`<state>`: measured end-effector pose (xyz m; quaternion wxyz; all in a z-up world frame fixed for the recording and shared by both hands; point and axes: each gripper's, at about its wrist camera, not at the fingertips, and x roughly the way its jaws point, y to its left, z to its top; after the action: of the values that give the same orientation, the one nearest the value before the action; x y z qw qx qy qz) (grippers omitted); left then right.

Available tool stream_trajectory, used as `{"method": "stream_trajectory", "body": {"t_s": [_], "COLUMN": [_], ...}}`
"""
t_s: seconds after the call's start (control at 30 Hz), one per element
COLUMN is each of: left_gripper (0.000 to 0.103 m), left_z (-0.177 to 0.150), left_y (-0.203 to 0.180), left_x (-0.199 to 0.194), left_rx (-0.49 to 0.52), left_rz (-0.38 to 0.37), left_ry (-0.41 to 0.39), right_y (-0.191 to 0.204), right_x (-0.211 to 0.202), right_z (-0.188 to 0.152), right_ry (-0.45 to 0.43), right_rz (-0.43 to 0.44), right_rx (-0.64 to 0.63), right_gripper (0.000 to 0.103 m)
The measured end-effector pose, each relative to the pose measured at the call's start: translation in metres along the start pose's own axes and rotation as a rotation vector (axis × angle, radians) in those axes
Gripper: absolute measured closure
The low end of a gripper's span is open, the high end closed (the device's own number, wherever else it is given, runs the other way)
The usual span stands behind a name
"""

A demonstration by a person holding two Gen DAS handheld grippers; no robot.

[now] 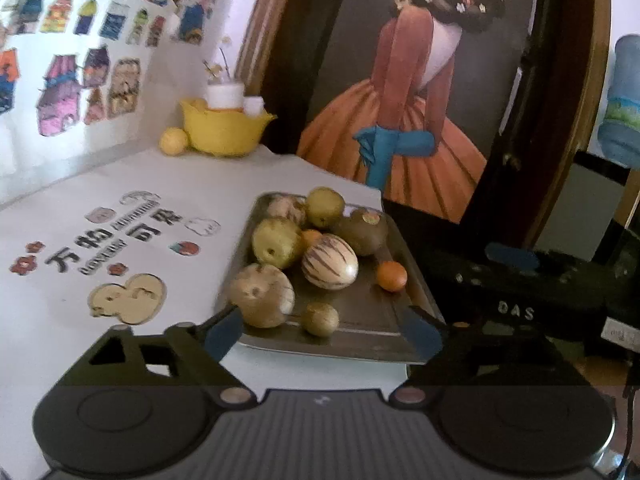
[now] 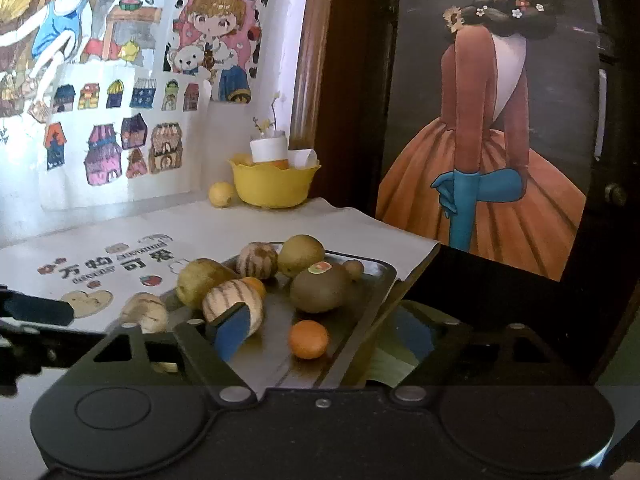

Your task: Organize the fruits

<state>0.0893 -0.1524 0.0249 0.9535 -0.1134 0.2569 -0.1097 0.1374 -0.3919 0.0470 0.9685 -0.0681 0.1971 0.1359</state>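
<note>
Fruits sit heaped on the metal tray (image 1: pixel 396 322), which rests at the right edge of the white table (image 1: pixel 120 340).

Left wrist view: I see my left gripper (image 1: pixel 324 334) spread wide and empty, its blue pads astride the tray's near edge. Nearest, just beyond the left pad, is a tan round fruit (image 1: pixel 262 294); the striped melon (image 1: pixel 329 262) lies farther in, long axis running left to right.

Right wrist view: my right gripper (image 2: pixel 324 334) is likewise released, holding nothing. Its left pad overlaps the striped melon (image 2: pixel 228 300); the small orange (image 2: pixel 309 339) lies between the fingers, nearest to this hand, I judge.
</note>
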Motion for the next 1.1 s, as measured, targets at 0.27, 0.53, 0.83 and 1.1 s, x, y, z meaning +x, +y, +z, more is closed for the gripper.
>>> {"method": "stream_trajectory", "body": {"t_s": [0.27,0.53,0.83,1.1], "left_gripper": [0.001,0.0,0.0,0.0], "left_z": [0.003,-0.003,-0.012,-0.025], "left_y": [0.03,0.068,0.103,0.121], "left_x": [-0.042,-0.077,-0.107,-0.13], "left_rx": [-0.016,-0.033,0.014,0.0], "left_rz": [0.051,0.109,0.171,0.199], "left_ry": [-0.049,-0.068,-0.067,-0.073], "right_y": [0.028,0.076,0.133,0.153], "right_x": [-0.036,-0.071,-0.097,-0.114], "right_z": [0.001,-0.001,-0.018,-0.025], "right_ry": [0.001,-0.021,-0.013,-0.016], "right_rz": [0.012,0.012,0.033,0.043], "right_rx": [0.095,0.111,0.08,0.116], "right_gripper": [0.001,0.001,0.001,0.001]}}
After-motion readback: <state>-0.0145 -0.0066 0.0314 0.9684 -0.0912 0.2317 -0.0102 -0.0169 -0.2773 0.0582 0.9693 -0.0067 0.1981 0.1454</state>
